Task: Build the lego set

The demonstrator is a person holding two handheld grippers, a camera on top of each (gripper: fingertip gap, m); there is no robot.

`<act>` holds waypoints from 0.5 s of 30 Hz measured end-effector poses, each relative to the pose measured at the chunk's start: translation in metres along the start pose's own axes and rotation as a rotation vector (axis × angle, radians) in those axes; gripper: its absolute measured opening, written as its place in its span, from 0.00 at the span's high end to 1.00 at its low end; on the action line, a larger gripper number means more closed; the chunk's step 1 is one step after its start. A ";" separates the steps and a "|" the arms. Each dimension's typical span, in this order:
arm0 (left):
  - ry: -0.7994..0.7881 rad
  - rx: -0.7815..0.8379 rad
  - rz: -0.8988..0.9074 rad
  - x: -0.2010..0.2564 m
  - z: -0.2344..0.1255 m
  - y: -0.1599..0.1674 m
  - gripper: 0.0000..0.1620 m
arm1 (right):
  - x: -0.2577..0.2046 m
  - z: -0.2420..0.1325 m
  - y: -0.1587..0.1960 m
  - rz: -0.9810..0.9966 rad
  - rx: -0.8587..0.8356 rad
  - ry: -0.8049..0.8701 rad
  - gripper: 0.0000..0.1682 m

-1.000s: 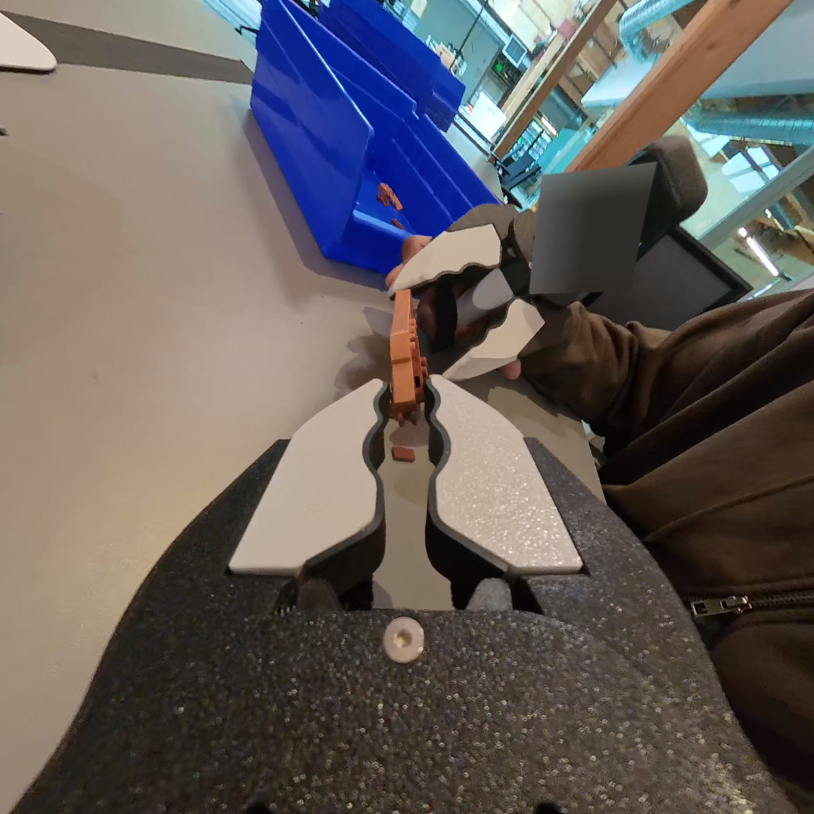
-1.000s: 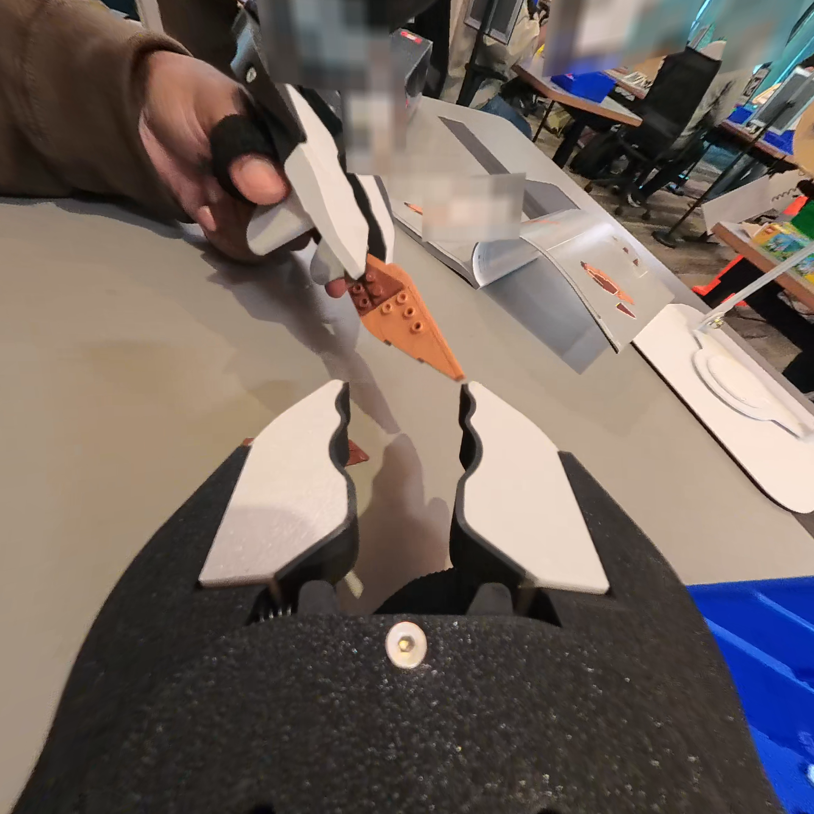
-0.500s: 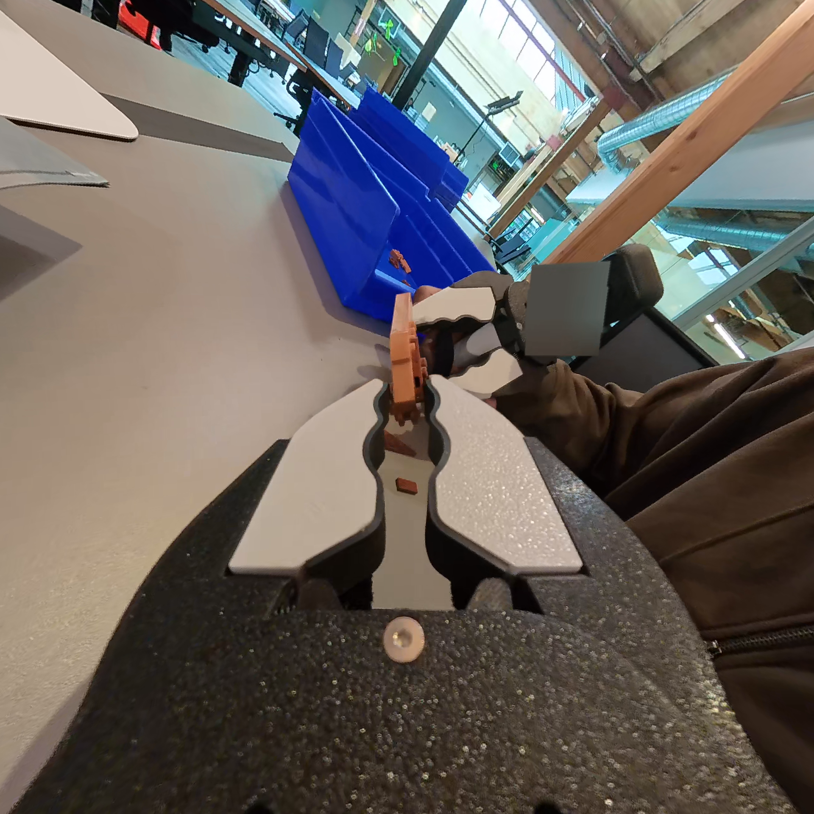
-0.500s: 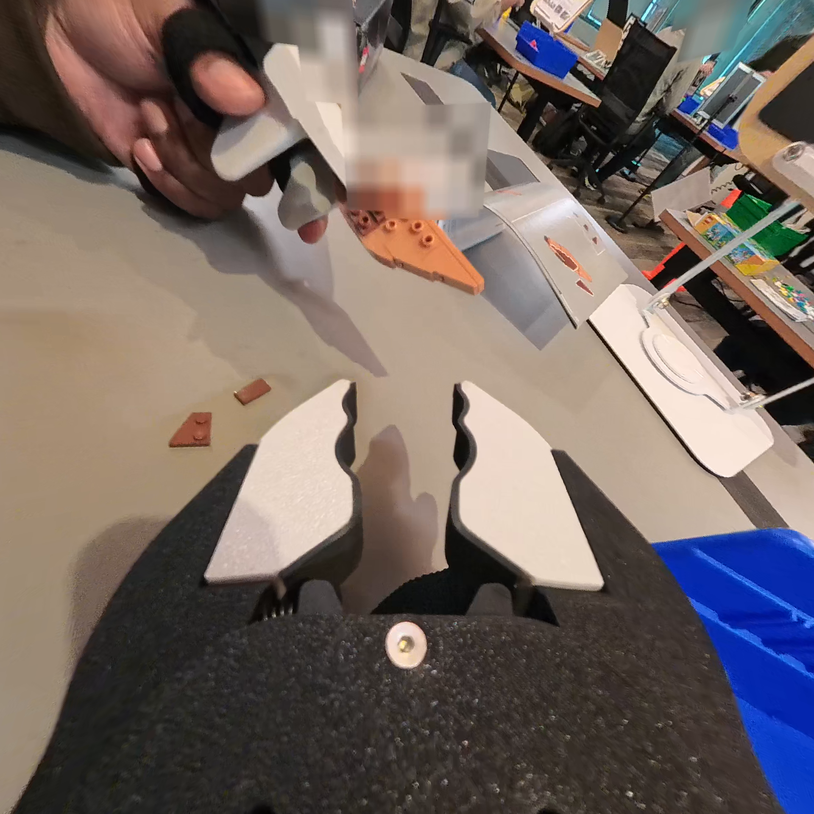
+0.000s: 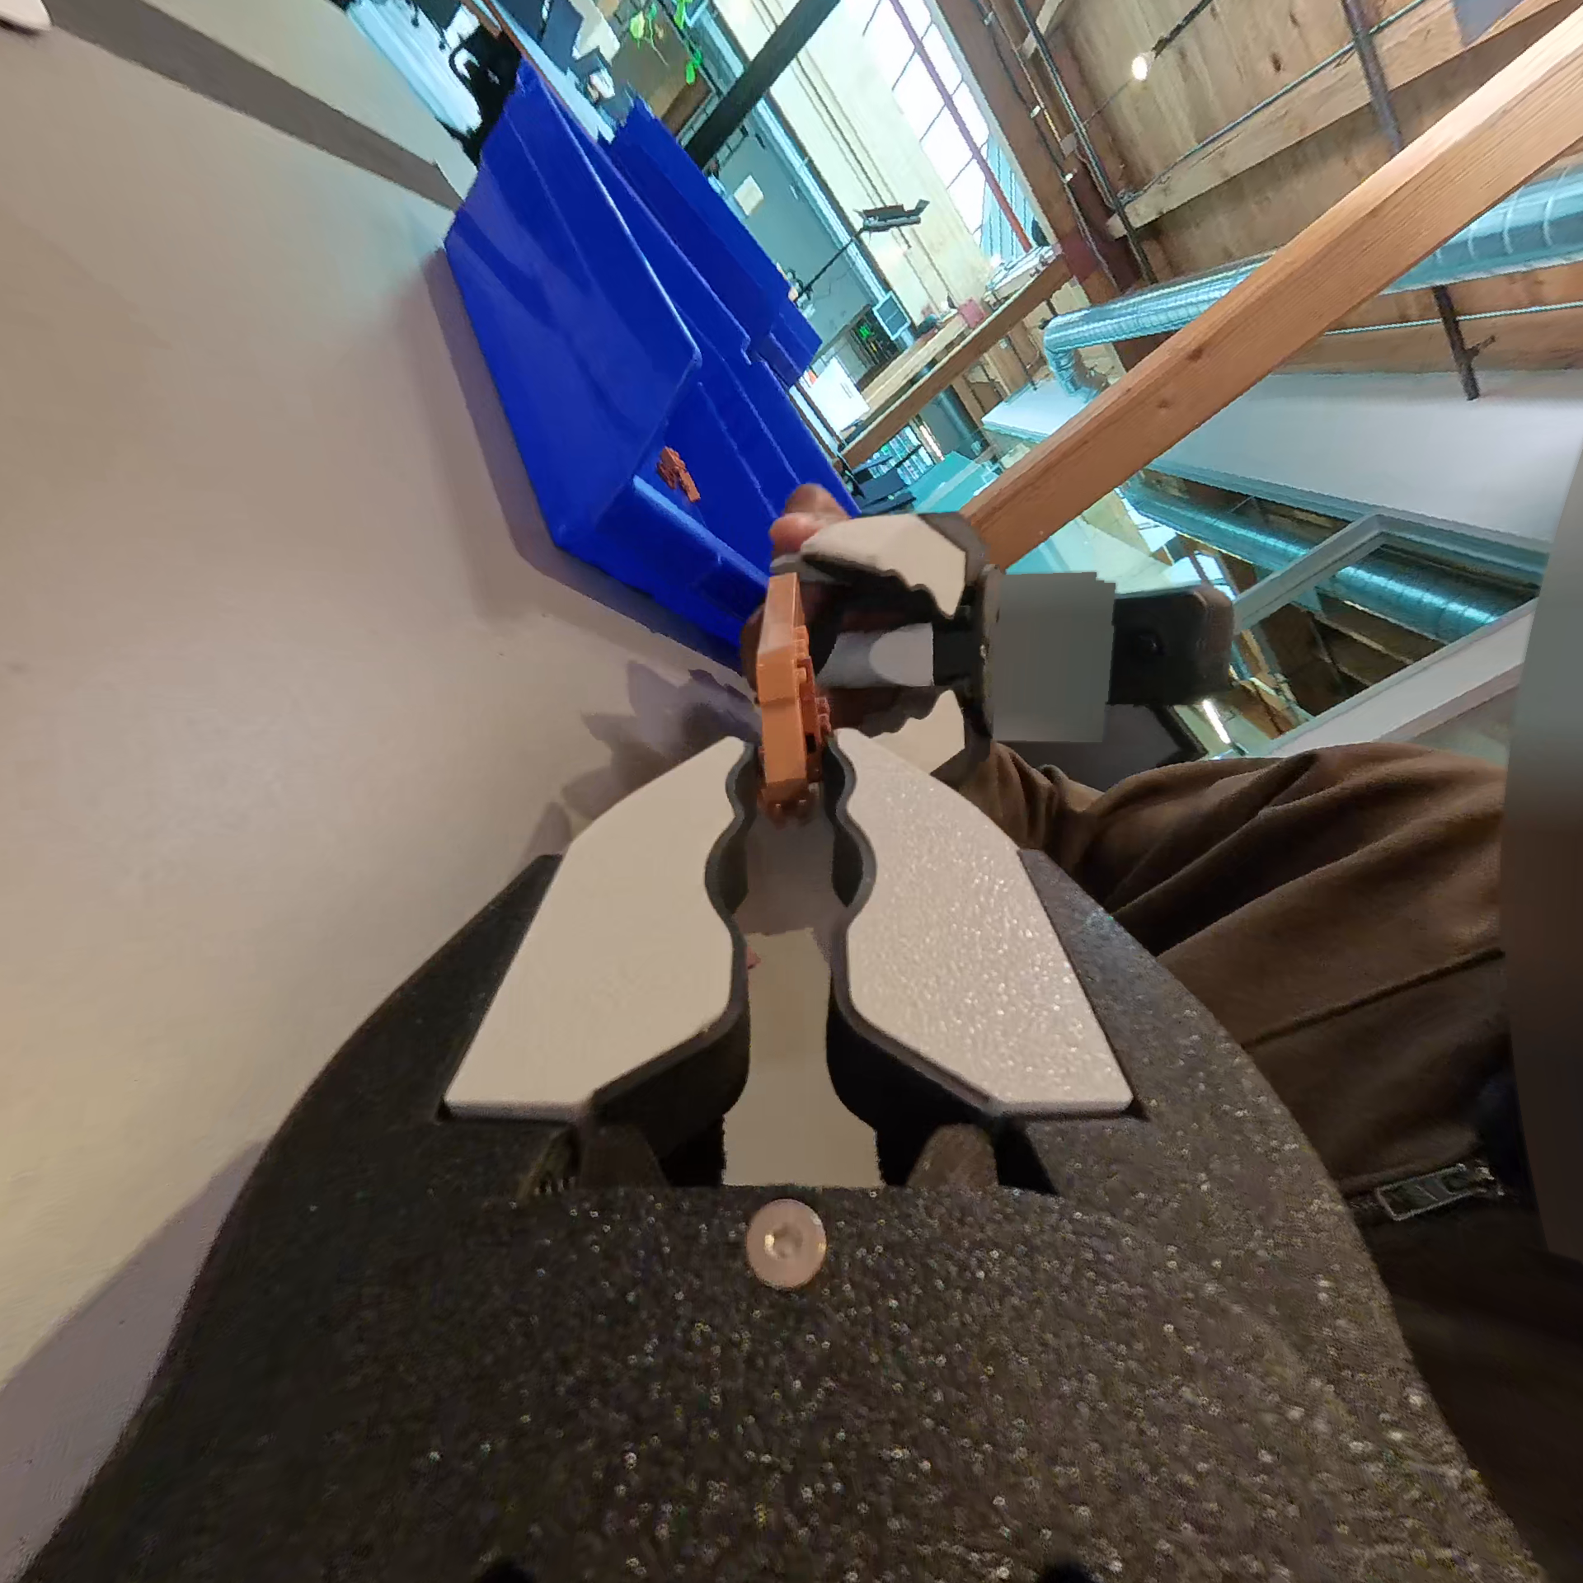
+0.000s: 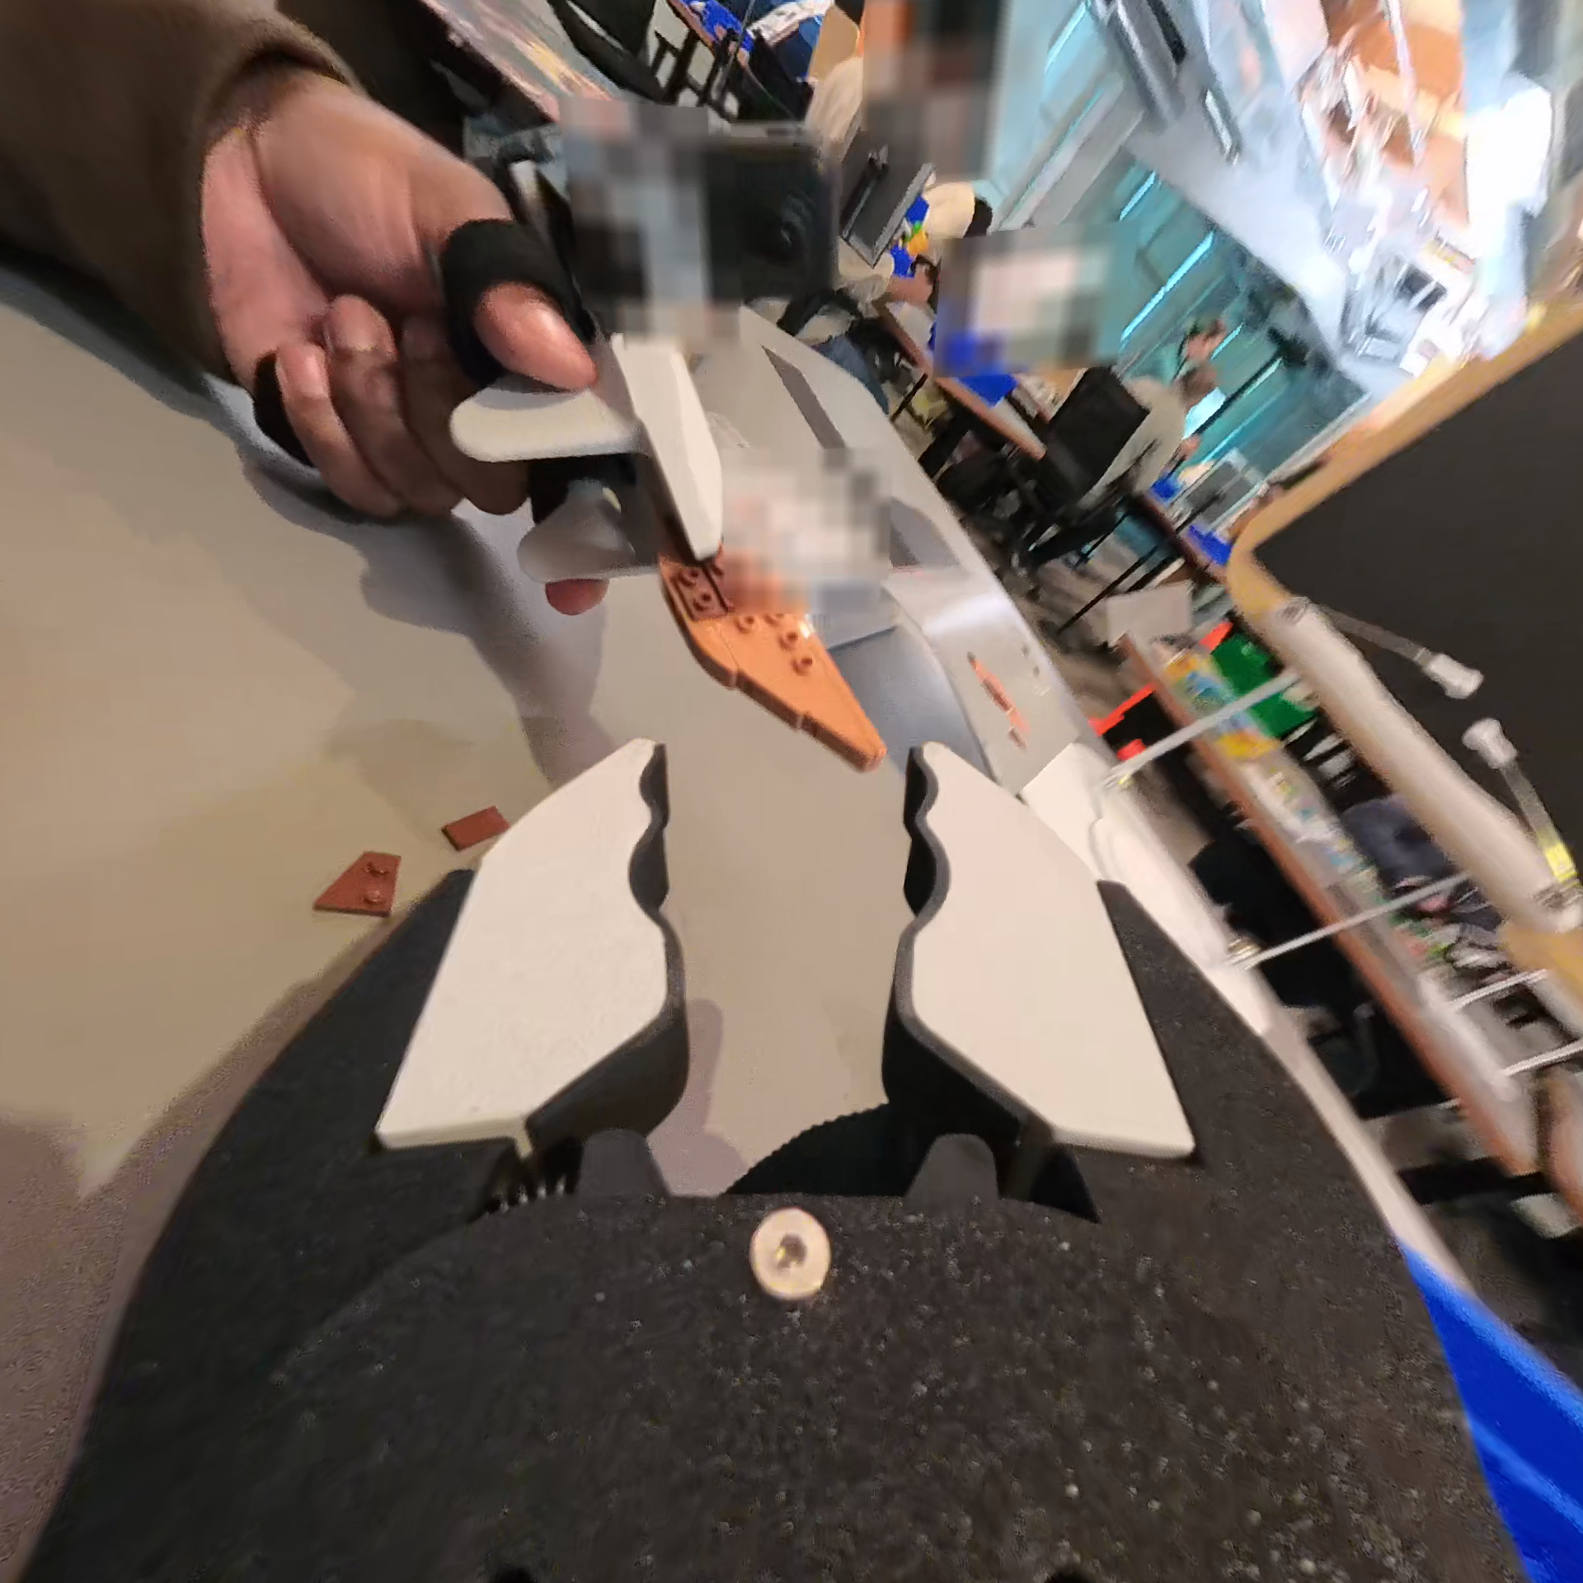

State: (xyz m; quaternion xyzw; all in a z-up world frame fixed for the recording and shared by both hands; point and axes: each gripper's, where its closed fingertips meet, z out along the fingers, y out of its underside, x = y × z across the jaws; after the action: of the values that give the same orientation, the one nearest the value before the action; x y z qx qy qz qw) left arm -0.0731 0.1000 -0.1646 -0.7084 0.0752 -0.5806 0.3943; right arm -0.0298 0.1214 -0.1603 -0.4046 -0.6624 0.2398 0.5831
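Clamping the orange lego wing assembly (image 5: 784,685) by its near end, the left gripper (image 5: 788,792) lifts it clear of the table (image 5: 214,514), probably so the wide-open, empty right gripper (image 6: 784,771) can reach its tip.

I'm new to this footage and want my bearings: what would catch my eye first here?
First, the orange wedge-shaped lego assembly, pinched upright in the left gripper above the grey table. The open, empty right gripper sits just short of the assembly's pointed tip. Then the bright blue plastic bin beyond, and two small brown lego plates loose on the table.
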 end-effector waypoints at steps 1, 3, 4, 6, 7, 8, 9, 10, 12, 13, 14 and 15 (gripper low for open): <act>0.006 -0.013 -0.015 0.001 0.002 0.003 0.91 | -0.002 -0.001 -0.003 -0.054 0.002 0.001 0.67; 0.015 -0.037 -0.033 0.004 0.006 0.008 0.91 | -0.011 0.000 -0.004 -0.118 -0.007 -0.034 0.64; 0.018 -0.054 -0.039 0.005 0.008 0.012 0.91 | -0.016 0.001 -0.004 -0.136 -0.016 -0.054 0.63; 0.026 -0.090 -0.050 0.007 0.011 0.018 0.91 | -0.020 0.002 -0.004 -0.159 -0.024 -0.067 0.61; 0.027 -0.103 -0.052 0.008 0.012 0.021 0.91 | -0.023 0.002 -0.004 -0.160 -0.025 -0.081 0.61; 0.031 -0.116 -0.052 0.009 0.013 0.024 0.91 | -0.025 0.002 -0.005 -0.159 -0.023 -0.097 0.61; 0.038 -0.129 -0.052 0.011 0.014 0.026 0.91 | -0.027 0.002 -0.006 -0.159 -0.018 -0.106 0.61; 0.048 -0.142 -0.055 0.013 0.015 0.028 0.91 | -0.029 0.001 -0.007 -0.159 -0.010 -0.119 0.62; 0.064 -0.161 -0.059 0.015 0.017 0.032 0.91 | -0.032 0.000 -0.010 -0.152 0.004 -0.139 0.64; 0.068 -0.165 -0.059 0.016 0.017 0.032 0.91 | -0.034 -0.001 -0.011 -0.148 0.008 -0.151 0.65; 0.071 -0.170 -0.060 0.017 0.017 0.033 0.91 | -0.035 -0.001 -0.011 -0.143 0.010 -0.160 0.66; 0.072 -0.174 -0.061 0.017 0.018 0.034 0.91 | -0.037 -0.001 -0.011 -0.138 0.012 -0.168 0.68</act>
State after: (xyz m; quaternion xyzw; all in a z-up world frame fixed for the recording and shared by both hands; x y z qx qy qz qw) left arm -0.0401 0.0757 -0.1742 -0.7206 0.1178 -0.6086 0.3105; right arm -0.0324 0.0848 -0.1728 -0.3332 -0.7338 0.2361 0.5430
